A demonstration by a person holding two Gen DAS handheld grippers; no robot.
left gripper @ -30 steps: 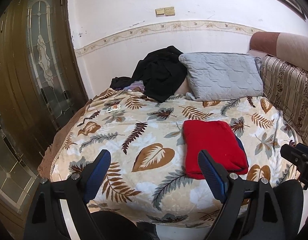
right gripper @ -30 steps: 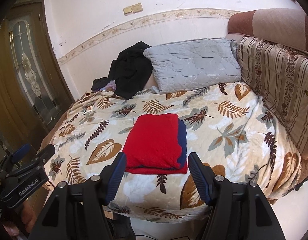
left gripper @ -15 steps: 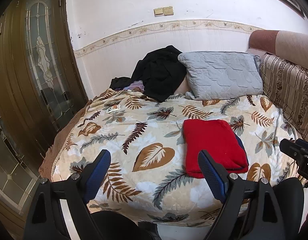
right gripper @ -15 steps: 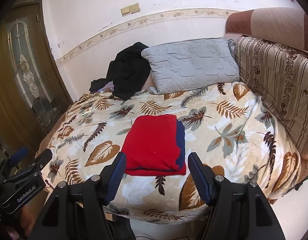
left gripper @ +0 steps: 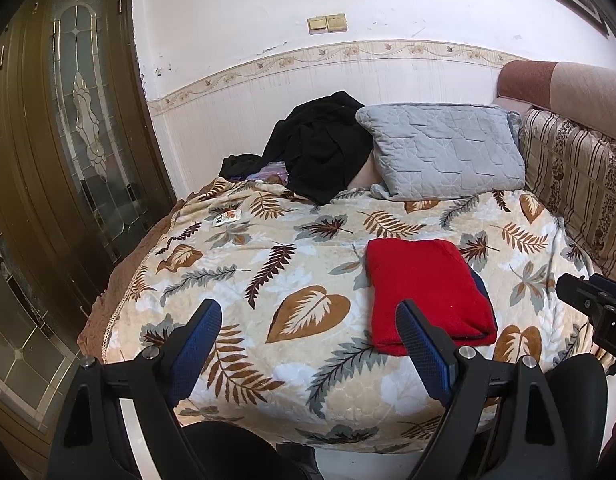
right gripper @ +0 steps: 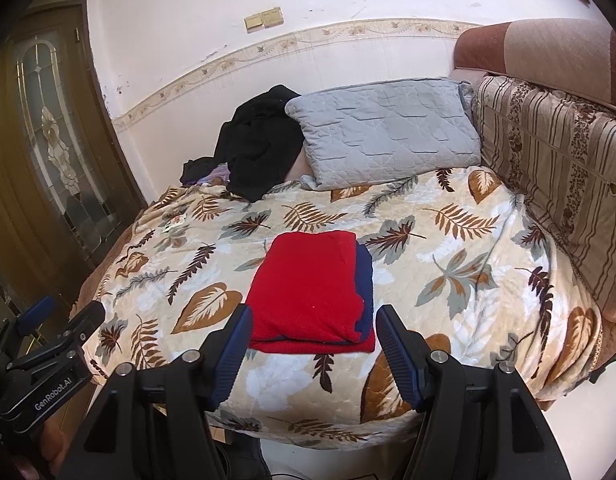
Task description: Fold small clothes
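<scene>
Your red garment [right gripper: 312, 288] lies folded on the bed [right gripper: 460, 280], at about 12 o'clock just beyond your right gripper [right gripper: 314, 350]; the fold looks finished. Both it and your left gripper [left gripper: 308, 346] hang with fingers released, grasping nothing. Compared with a second ago, nothing has shifted

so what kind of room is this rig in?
Most likely a home bedroom: a bed under a leaf-print blanket, a grey quilted pillow against the wall, and a folded red garment lying on the blanket.
</scene>
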